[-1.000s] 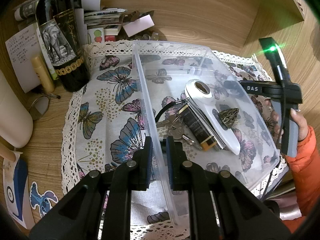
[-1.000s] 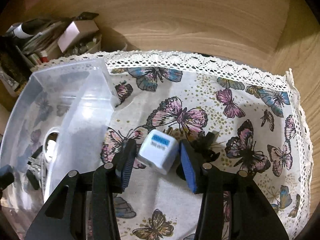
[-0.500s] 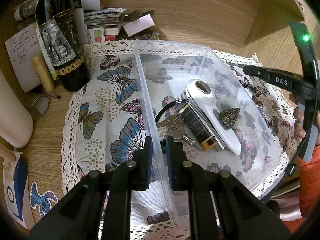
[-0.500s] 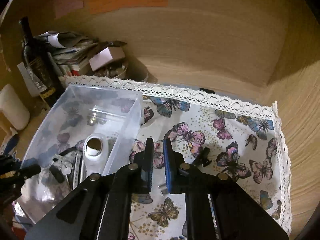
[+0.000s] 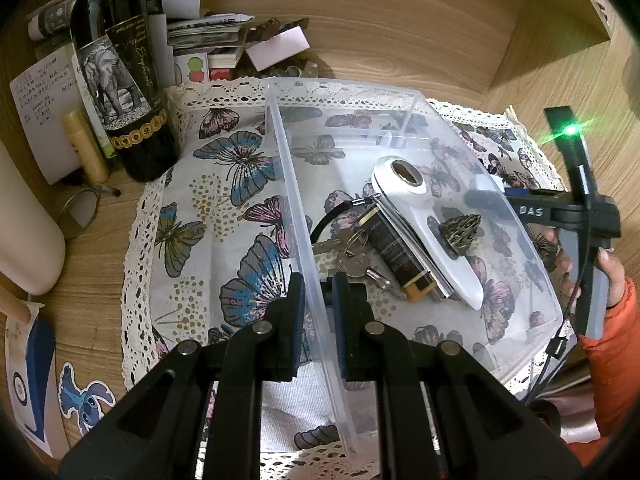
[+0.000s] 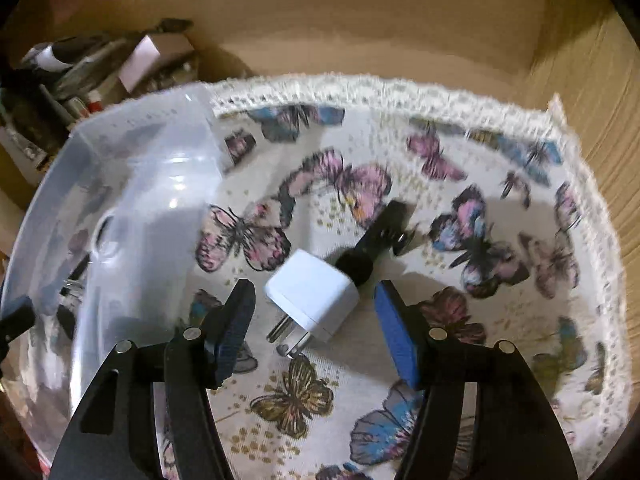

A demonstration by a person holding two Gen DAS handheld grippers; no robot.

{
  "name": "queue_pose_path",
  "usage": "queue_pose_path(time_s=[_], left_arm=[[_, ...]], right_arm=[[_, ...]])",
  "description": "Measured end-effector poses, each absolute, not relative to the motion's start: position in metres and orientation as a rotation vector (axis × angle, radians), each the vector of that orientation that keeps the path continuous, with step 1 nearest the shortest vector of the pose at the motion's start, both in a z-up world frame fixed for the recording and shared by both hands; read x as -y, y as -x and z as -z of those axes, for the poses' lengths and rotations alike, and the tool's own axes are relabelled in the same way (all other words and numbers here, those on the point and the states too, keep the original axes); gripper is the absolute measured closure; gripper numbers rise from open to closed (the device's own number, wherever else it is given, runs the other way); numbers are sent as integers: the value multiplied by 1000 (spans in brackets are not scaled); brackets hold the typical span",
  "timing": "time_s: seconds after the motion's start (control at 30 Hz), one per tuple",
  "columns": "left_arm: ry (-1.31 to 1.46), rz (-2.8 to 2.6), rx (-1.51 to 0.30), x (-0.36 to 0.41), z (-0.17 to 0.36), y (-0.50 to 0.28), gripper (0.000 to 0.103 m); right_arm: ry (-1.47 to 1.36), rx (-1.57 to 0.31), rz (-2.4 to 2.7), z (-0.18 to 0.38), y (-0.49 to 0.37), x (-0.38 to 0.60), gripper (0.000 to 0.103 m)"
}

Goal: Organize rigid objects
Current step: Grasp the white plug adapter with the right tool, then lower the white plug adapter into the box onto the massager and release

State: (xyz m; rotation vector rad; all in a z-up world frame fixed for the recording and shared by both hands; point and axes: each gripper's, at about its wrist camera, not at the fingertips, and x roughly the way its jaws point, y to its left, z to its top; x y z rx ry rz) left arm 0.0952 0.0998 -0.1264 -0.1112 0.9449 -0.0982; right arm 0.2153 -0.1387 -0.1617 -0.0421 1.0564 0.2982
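Right wrist view: the right gripper has just been opening, and its blue-padded jaws now stand spread to either side of the white cube-shaped plug adapter, which lies on the butterfly-print cloth with its metal prongs toward 6 o'clock, neither pad touching it. The black clip-like piece sits against the adapter at 1 o'clock, so a closing pad could catch it, or the tilted cube could twist out. The left gripper pinches the near wall of the clear plastic bin; a slip there would shift the drop-off.
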Motion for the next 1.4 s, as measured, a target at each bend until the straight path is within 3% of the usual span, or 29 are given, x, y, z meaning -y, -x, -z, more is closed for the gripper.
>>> queue_pose_path(time_s=[0.07, 0.13, 0.23, 0.9, 1.4], left_arm=[[111, 98, -945, -100, 126, -95, 90], [110, 98, -945, -100, 127, -95, 90], [113, 98, -946, -100, 127, -95, 90], [113, 98, -947, -100, 127, -96, 90], [113, 97, -947, -100, 127, -96, 90]], right_arm=[[37, -1056, -291, 166, -217, 139, 60], [36, -1042, -297, 161, -216, 141, 62], [36, -1001, -298, 148, -210, 143, 77], [86, -698, -488, 50, -144, 90, 77], [195, -839, -629, 98, -134, 26, 77]])
